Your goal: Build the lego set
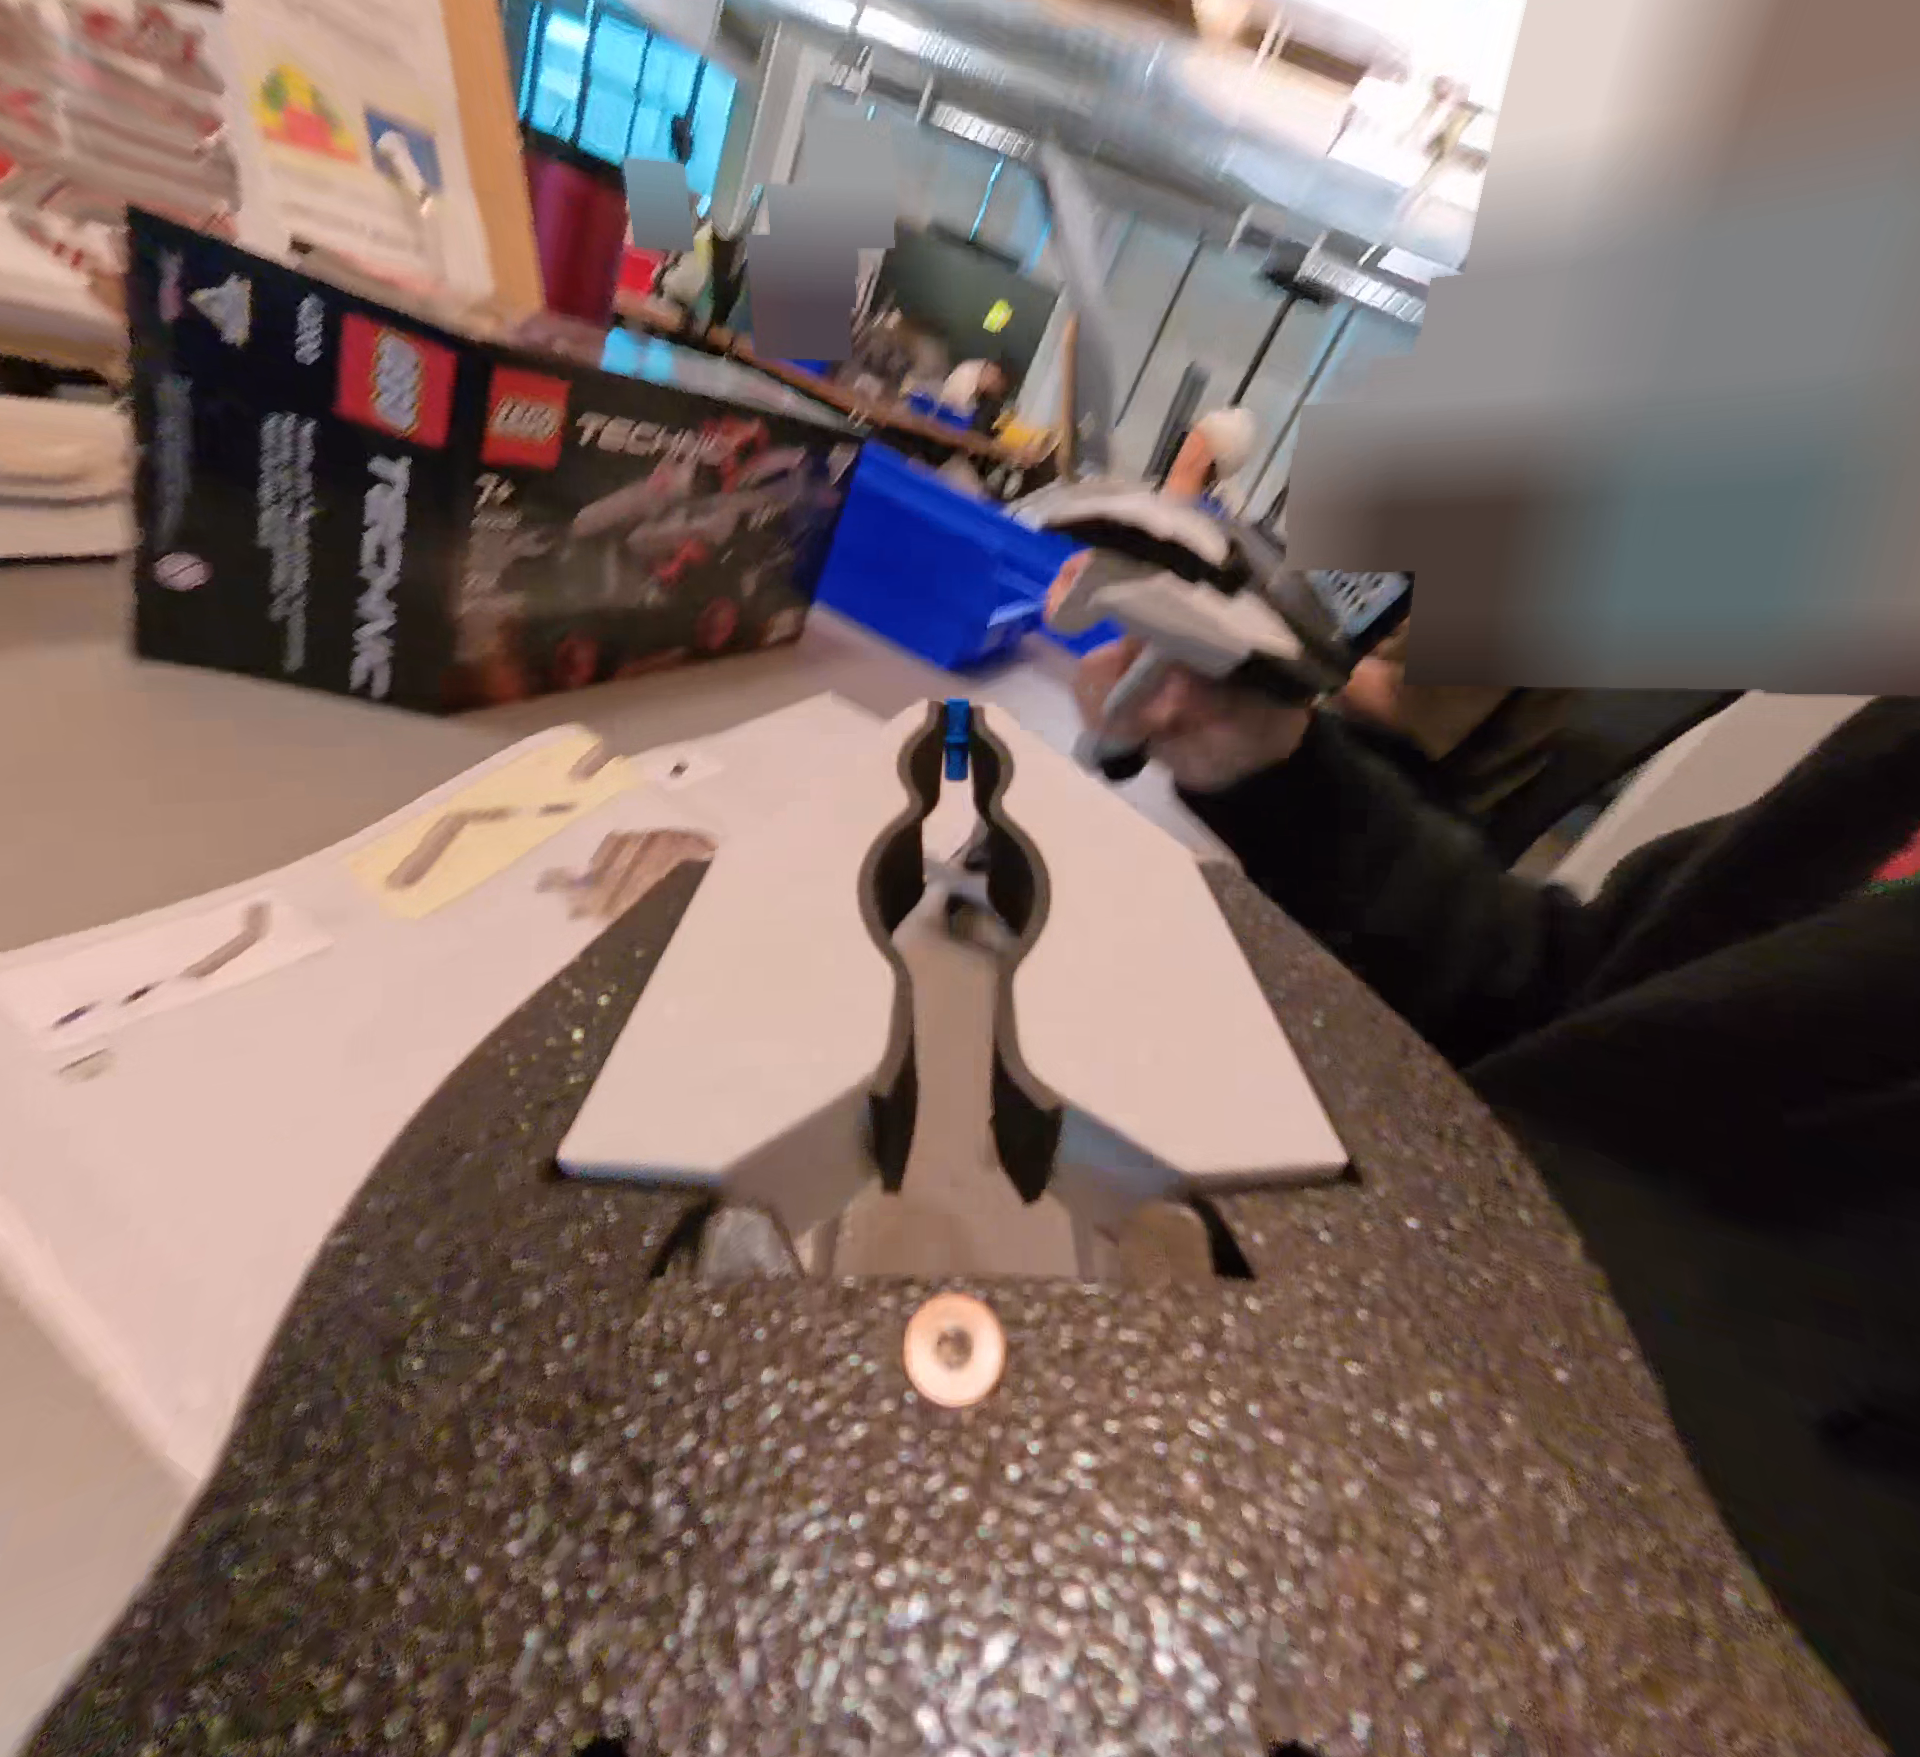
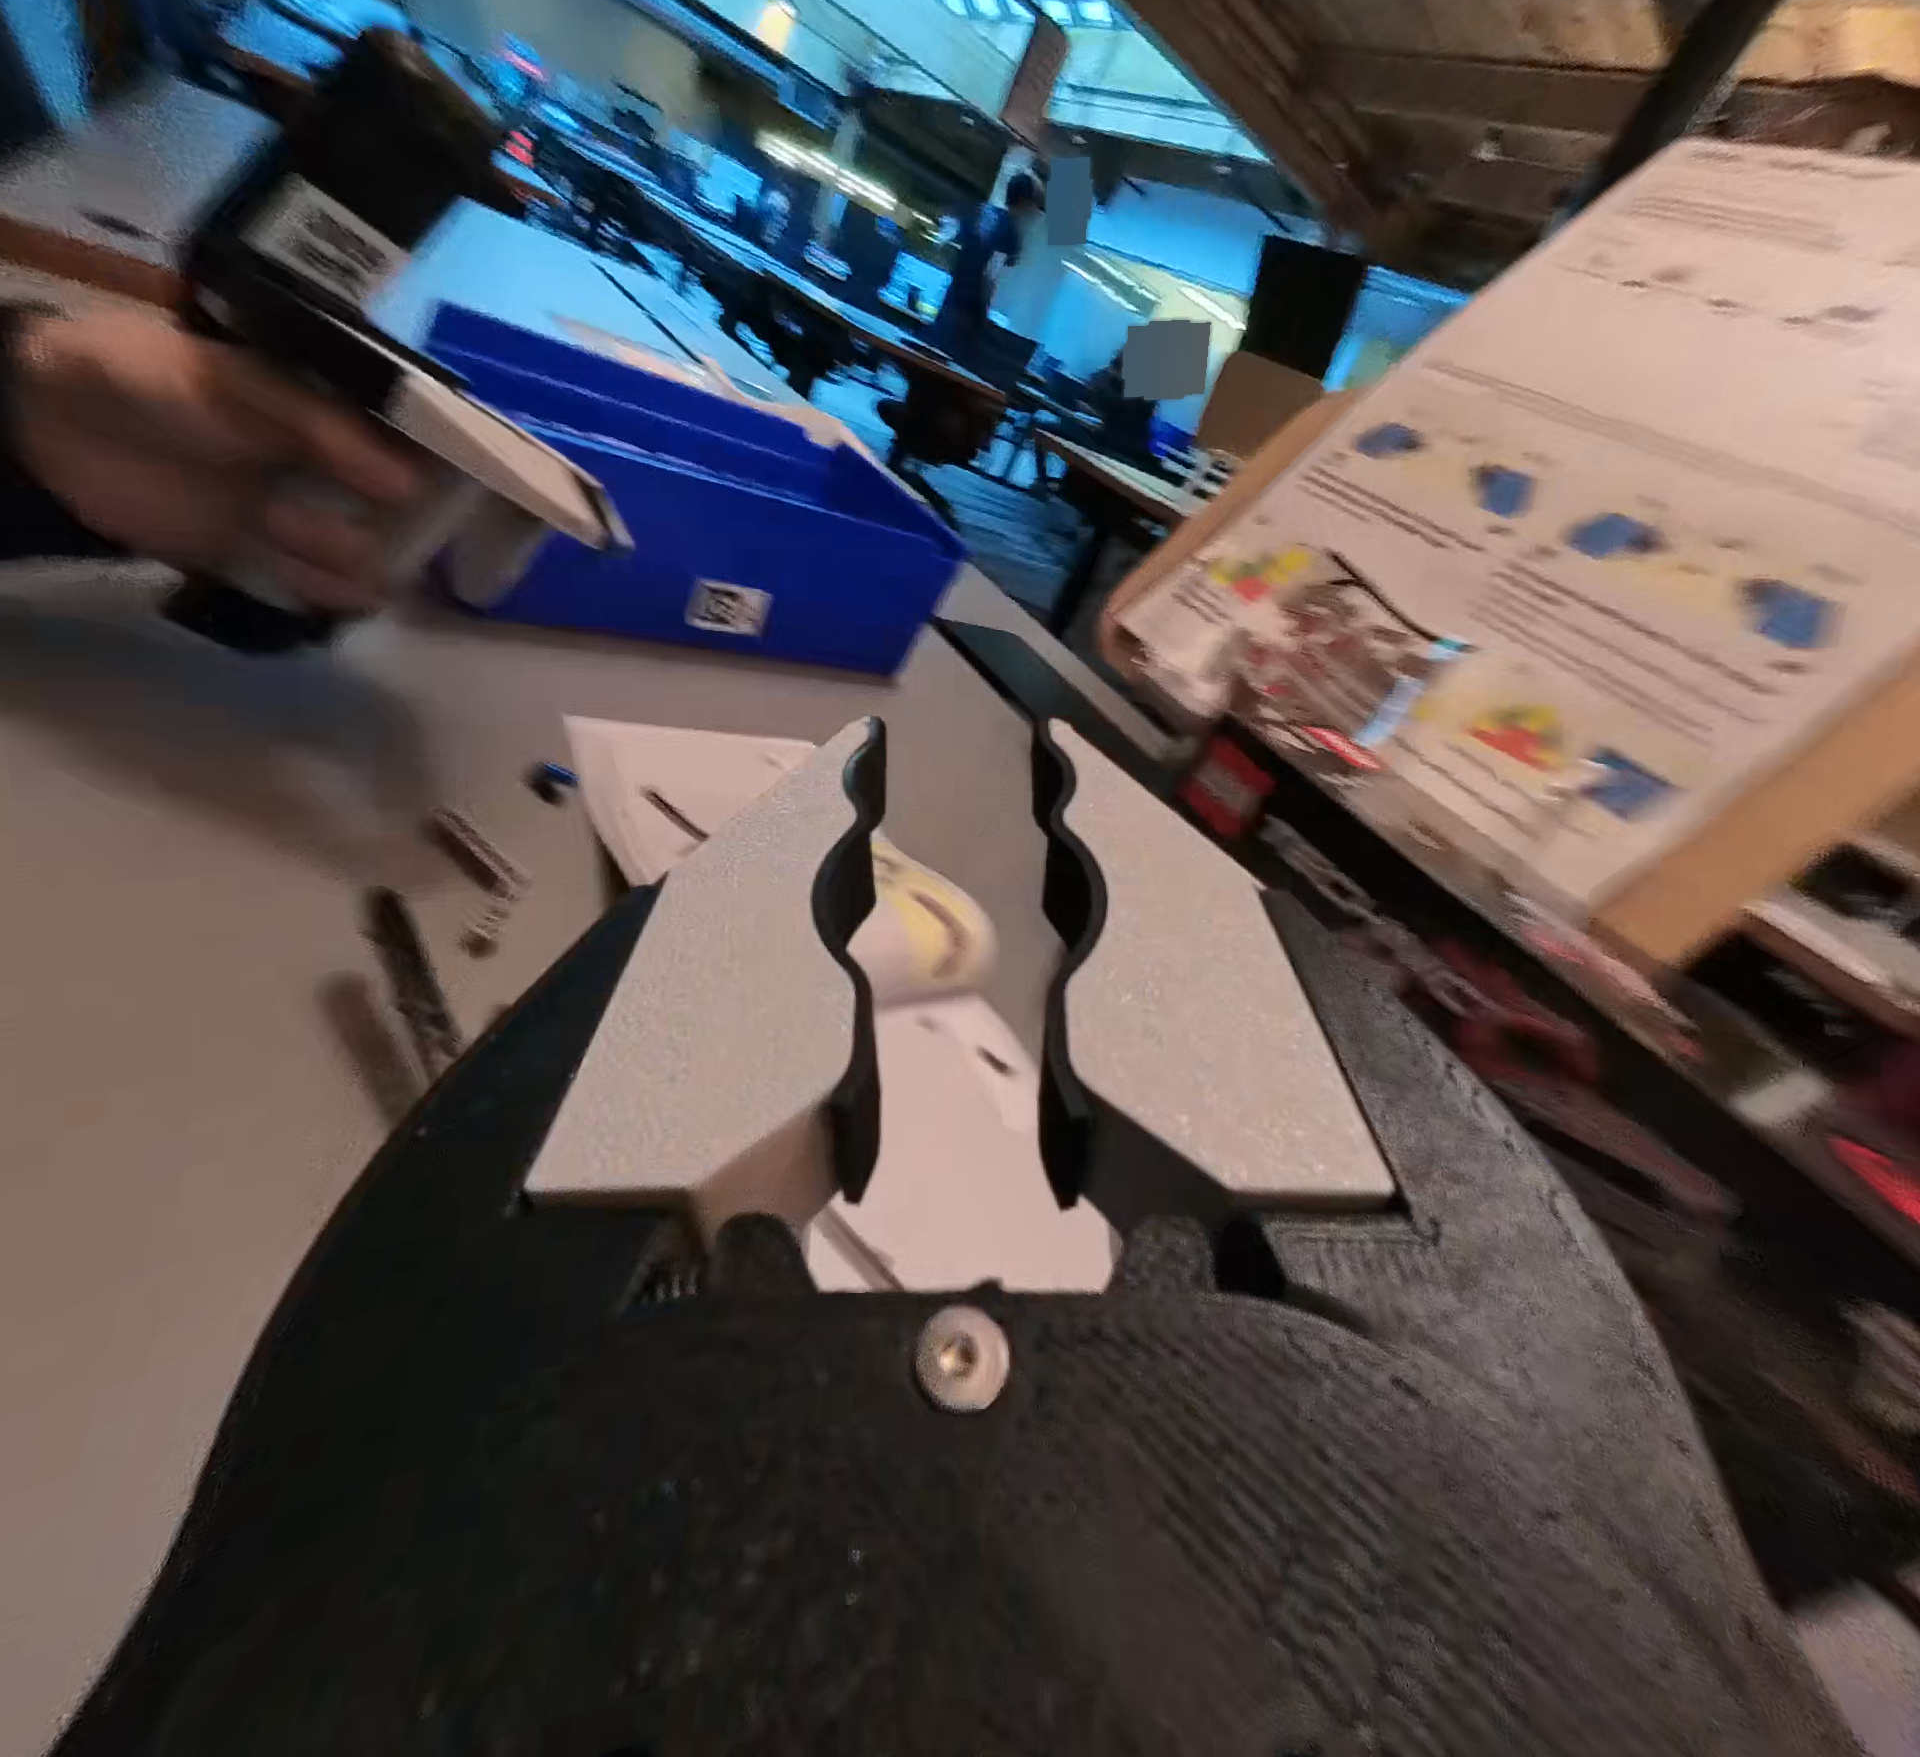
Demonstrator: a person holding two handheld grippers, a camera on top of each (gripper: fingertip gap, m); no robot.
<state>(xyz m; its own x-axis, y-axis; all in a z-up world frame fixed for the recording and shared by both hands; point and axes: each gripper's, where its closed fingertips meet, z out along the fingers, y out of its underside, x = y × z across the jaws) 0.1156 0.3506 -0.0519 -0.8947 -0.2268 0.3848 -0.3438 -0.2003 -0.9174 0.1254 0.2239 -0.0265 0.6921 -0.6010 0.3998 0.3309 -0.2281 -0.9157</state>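
Note:
My left gripper (image 1: 957, 720) is shut on a small blue pin (image 1: 957, 743), pinched upright at the fingertips above the open instruction booklet (image 1: 436, 876). It also shows at the left of the right wrist view (image 2: 597, 523), held by a hand, in front of the blue bin. My right gripper (image 2: 958, 751) is open and empty, low over the booklet (image 2: 686, 788). It shows in the left wrist view (image 1: 1049, 559) at the right, held by a hand. Another small blue piece (image 2: 551, 780) and dark grey beams (image 2: 416, 969) lie on the grey table (image 2: 156, 876).
A black set box (image 1: 468, 512) stands at the back left, with a blue bin (image 1: 925, 564) to its right; the bin also shows in the right wrist view (image 2: 727, 502). A cardboard board with printed sheets (image 2: 1558, 512) leans at the right. A dark sleeve (image 1: 1558, 959) crosses the right side. My hands' fingertips stand some 15 cm from each other. The small blue piece (image 2: 551, 780) is closer to my left gripper, around 12 cm from its tips; the right tips are 20 cm off.

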